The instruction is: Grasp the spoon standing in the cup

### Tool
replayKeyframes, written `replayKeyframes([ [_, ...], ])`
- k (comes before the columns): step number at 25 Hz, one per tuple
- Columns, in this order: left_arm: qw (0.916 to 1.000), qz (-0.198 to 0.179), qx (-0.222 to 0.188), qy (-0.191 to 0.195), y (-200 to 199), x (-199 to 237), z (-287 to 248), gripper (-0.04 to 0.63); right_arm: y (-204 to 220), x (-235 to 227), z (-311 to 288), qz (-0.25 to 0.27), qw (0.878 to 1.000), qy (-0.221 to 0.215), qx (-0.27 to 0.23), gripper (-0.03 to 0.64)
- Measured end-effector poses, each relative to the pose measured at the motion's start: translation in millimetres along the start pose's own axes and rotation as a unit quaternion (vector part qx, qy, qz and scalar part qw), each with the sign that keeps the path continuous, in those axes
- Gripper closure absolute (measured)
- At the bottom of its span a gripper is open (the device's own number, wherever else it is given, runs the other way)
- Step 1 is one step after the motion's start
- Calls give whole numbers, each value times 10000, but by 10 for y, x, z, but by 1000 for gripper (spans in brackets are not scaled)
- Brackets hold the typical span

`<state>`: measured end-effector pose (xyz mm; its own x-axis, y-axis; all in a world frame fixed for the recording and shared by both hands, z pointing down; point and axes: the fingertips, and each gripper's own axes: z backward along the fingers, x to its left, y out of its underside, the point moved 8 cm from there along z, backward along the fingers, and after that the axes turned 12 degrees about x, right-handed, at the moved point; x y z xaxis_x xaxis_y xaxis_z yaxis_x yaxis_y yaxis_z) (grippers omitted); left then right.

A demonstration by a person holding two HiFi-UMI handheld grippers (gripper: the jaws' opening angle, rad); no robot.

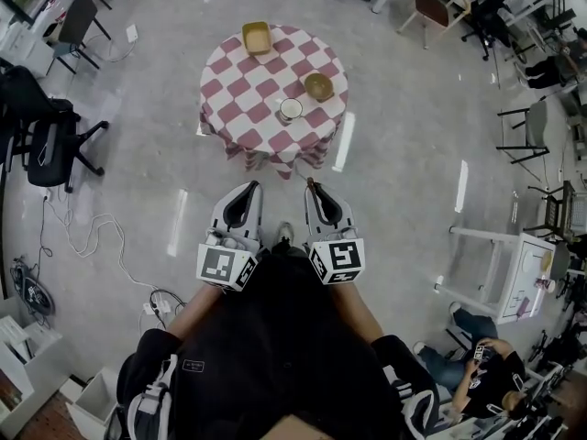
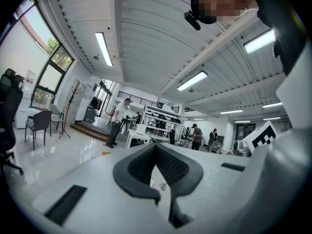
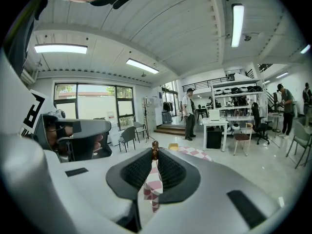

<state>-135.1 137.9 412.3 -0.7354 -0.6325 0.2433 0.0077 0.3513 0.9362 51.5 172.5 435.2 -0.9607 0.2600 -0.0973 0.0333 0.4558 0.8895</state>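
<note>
left tongs: short of the counter, out over the floor — tips pressed together, nothing between them
tray: yellow, at the counter's far edge
cup: pale, upright, close to the counter's near edge
right tongs: also short of the counter, beside the left tongs — closed on a slim brown piece
spoon: that brown piece looks like its handle, poking past the tips; off the counter, well apart from the cup
bowl: tan, on the counter's right side, just beyond the cup
</note>
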Motion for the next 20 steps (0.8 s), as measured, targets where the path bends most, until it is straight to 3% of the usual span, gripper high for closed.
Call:
replayKeyframes([
  [20,10000,13,-42,41,-4,-103,125,586,-5,54,153,76,10000,7,-24,561],
])
